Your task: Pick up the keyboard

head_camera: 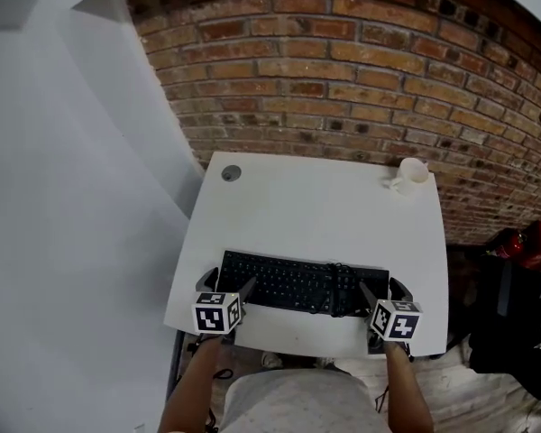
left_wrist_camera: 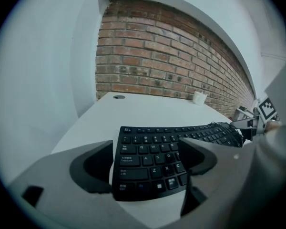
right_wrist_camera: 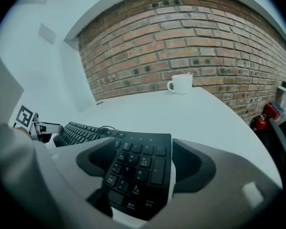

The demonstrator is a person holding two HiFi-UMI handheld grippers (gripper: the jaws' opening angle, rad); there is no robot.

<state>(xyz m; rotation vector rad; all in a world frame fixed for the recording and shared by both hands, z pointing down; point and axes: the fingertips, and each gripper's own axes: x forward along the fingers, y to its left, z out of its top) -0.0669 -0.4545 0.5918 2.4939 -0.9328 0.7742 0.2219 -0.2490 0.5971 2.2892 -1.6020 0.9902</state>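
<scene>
A black keyboard [head_camera: 302, 284] lies along the near edge of the white table [head_camera: 316, 206], with its cable bunched on top near the number pad. My left gripper [head_camera: 227, 282] is open, and the keyboard's left end [left_wrist_camera: 152, 161] sits between its jaws with the pads apart from it. At the other end my right gripper [head_camera: 384, 289] is open too. The number-pad end [right_wrist_camera: 138, 171] lies between its jaws with gaps on both sides. Each gripper view catches the other gripper's marker cube at its edge.
A white cup [head_camera: 412, 173] stands at the table's far right corner, and a round cable hole [head_camera: 231, 173] is at the far left. A brick wall [head_camera: 361, 70] runs behind the table. Red and black items [head_camera: 523, 242] sit on the floor to the right.
</scene>
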